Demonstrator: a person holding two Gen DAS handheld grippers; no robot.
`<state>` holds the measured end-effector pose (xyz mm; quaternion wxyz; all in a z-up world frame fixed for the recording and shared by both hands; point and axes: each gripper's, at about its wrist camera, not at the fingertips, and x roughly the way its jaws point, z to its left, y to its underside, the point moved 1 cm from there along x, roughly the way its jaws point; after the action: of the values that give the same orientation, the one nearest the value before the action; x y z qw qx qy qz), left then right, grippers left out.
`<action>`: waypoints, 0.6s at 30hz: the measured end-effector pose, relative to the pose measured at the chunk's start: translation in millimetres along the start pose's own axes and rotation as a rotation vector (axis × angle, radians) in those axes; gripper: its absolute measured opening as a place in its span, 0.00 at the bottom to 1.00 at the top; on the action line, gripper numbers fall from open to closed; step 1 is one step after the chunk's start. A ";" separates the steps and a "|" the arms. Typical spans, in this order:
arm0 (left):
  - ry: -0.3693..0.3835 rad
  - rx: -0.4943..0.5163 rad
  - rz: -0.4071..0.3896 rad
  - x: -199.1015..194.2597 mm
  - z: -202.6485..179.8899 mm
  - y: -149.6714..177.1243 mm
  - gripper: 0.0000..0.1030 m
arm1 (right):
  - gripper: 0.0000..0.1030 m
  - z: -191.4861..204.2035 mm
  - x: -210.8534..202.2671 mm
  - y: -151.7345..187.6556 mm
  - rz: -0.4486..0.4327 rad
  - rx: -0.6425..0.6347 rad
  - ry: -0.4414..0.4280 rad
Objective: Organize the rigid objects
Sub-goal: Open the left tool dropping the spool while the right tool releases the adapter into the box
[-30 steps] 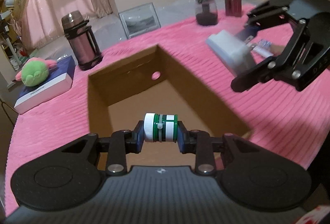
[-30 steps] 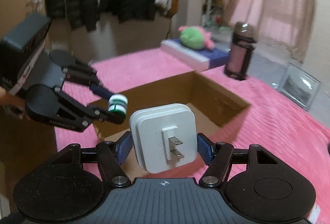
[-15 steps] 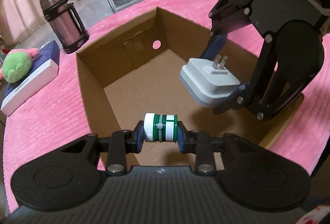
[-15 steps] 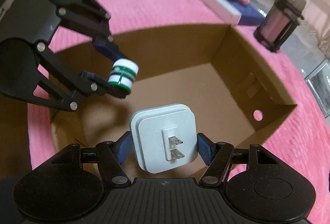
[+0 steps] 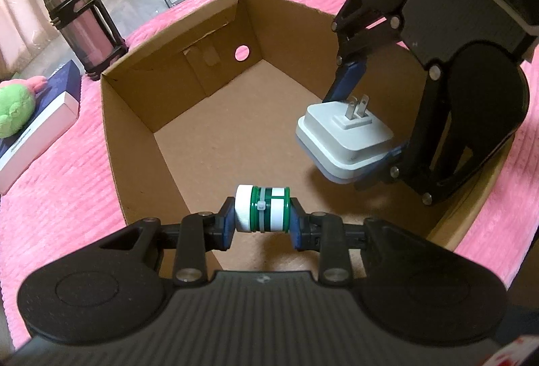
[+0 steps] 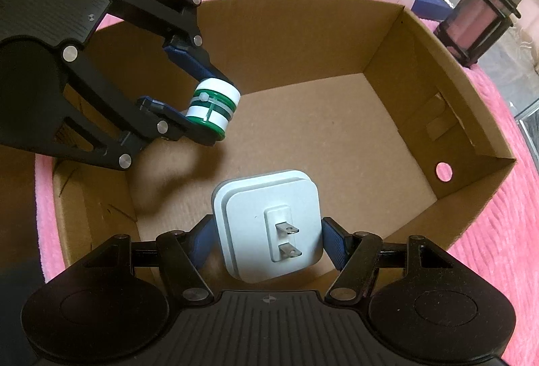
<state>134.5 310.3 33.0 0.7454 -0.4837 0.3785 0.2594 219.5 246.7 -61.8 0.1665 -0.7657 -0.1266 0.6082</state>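
Left wrist view is showing the left gripper [image 5: 262, 214] clamping a small green-and-white spool [image 5: 262, 213] end to end between its blue pads, so the round body is not rolling free. It is hanging over the near part of an open cardboard box [image 5: 134, 117], whose floor is lying bare. Beside it, the right gripper [image 5: 370, 130] is squeezing a white plug adapter [image 5: 343, 140] by two opposite sides, prongs up and clear of the pads. In the right wrist view the same adapter [image 6: 269, 224] is sitting between the pads above the box floor, with the spool [image 6: 214, 110] well to its left. Both grippers are tilting downward into the box, probably so that each thing is being set down gently rather than dropped. The box is resting on a pink cover [image 5: 50, 197].
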 end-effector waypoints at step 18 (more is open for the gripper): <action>-0.023 -0.089 -0.060 -12.9 10.9 1.8 0.27 | 0.62 1.7 -14.4 2.9 -0.096 0.034 0.004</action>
<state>129.0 320.7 45.2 0.7348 -0.5243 0.3435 0.2591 214.6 238.5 -50.6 0.2088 -0.7572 -0.1522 0.5999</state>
